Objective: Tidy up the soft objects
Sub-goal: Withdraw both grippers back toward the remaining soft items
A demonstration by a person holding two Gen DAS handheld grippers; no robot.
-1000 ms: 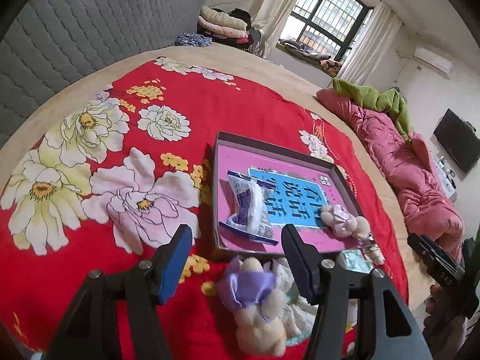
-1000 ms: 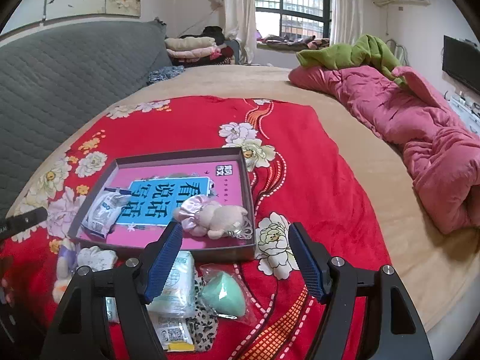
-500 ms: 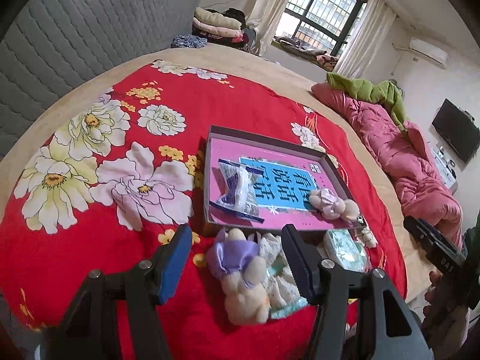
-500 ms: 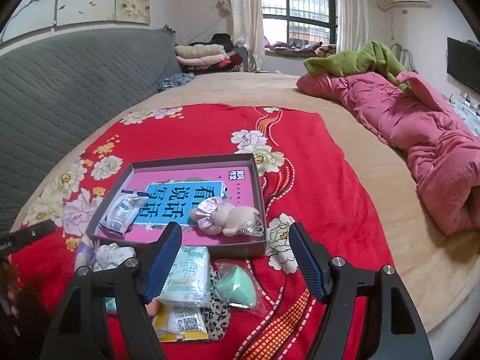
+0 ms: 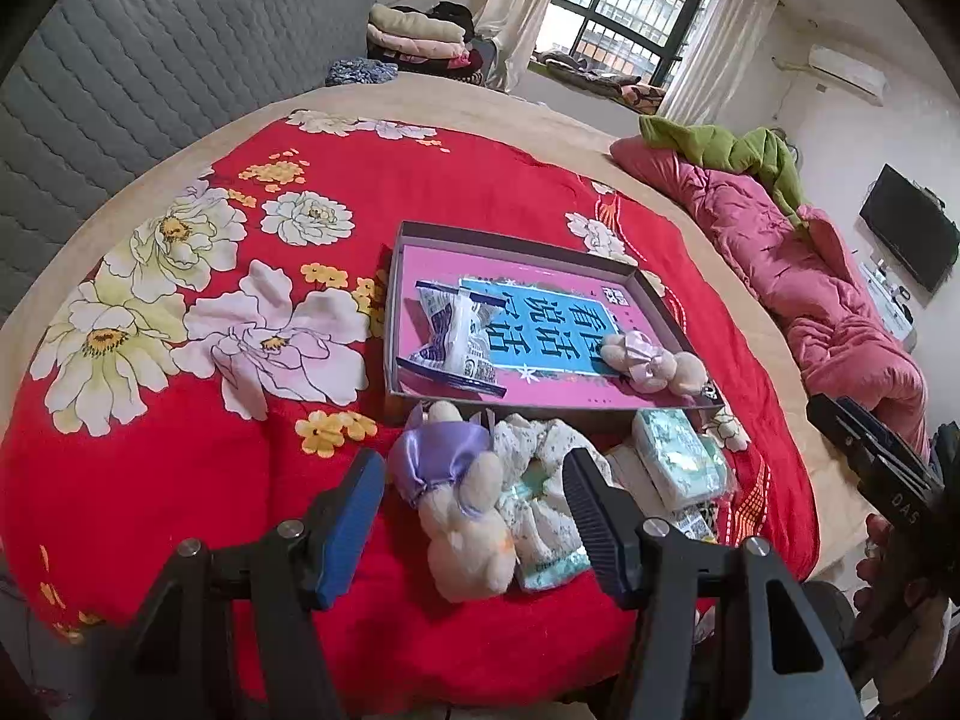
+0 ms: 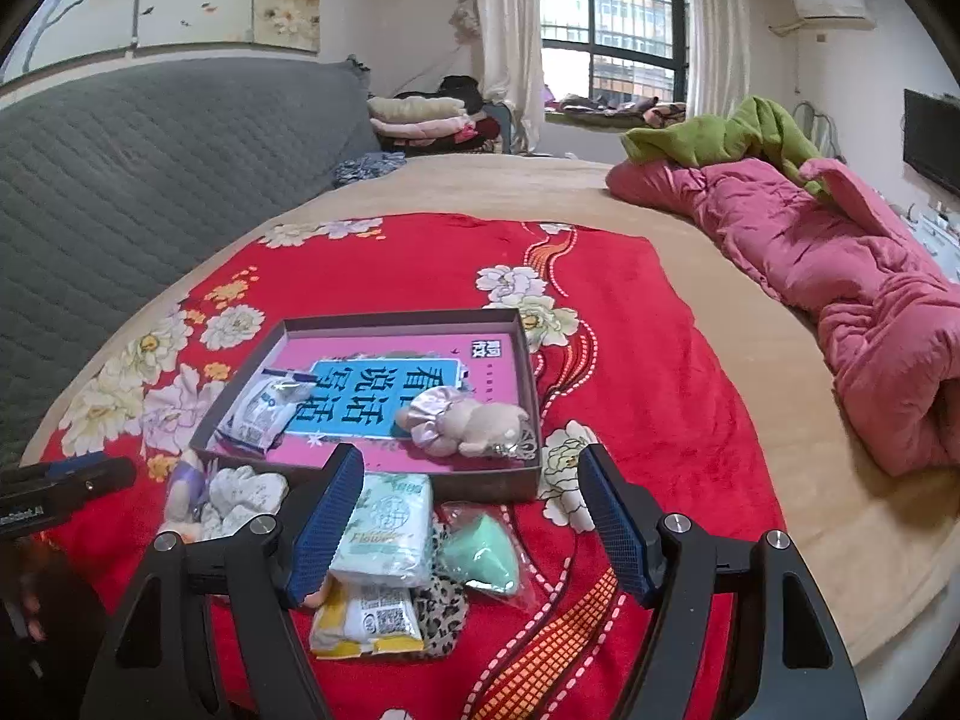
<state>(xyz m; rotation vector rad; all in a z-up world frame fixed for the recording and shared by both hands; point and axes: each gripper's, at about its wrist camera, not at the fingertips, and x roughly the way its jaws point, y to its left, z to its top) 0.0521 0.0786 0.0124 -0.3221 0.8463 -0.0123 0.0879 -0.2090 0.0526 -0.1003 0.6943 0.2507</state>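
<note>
Each camera sits low on its own gripper and looks forward between the two jaws, across the bed toward the window. The left one looks from the left side, the right one from the right. Both are close to the tray (image 5: 516,247) (image 6: 402,319) and see it.

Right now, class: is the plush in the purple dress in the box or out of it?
Out. The purple plush lies on the red blanket just outside the box wall, between the open left gripper fingers.
</note>
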